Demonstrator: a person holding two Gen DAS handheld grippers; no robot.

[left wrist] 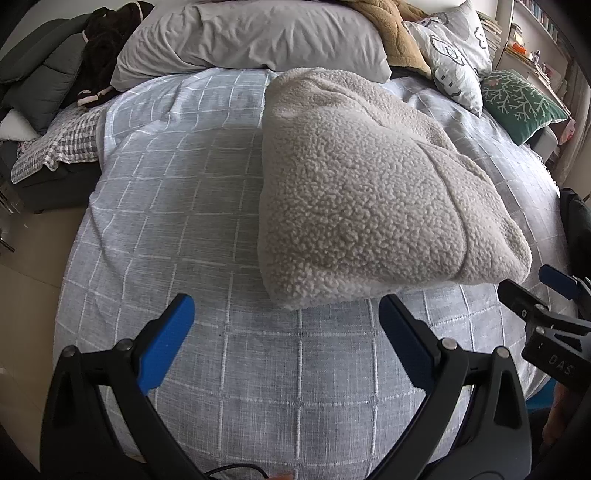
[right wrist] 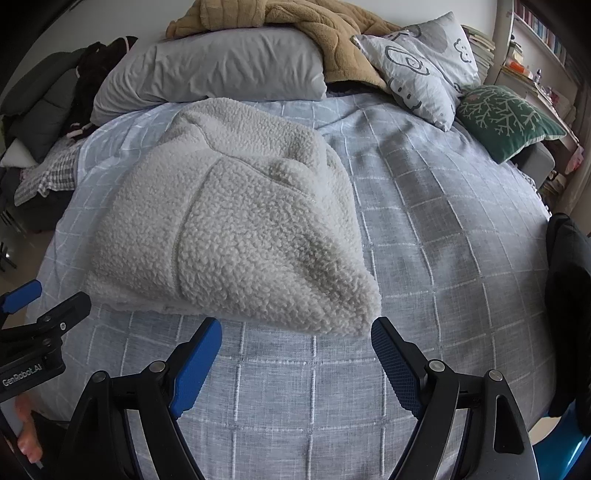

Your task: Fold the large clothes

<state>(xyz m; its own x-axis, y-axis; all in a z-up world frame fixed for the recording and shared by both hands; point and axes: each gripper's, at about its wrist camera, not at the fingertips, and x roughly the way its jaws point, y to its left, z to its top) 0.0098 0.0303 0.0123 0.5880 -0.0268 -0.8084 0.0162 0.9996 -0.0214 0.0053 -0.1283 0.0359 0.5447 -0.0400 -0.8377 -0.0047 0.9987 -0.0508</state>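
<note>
This is a bedroom in a home. A bed with a grey checked cover fills most of both views. At its head lie a grey pillow, a tan blanket, a patterned cushion and a green cushion. Shelves stacked with books stand along the right wall, and dark clothes are heaped at the left.

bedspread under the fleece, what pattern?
Light blue-grey bedspread with a white grid of thin lines, under the cream fleece garment. Clearest in the right wrist view.
</note>
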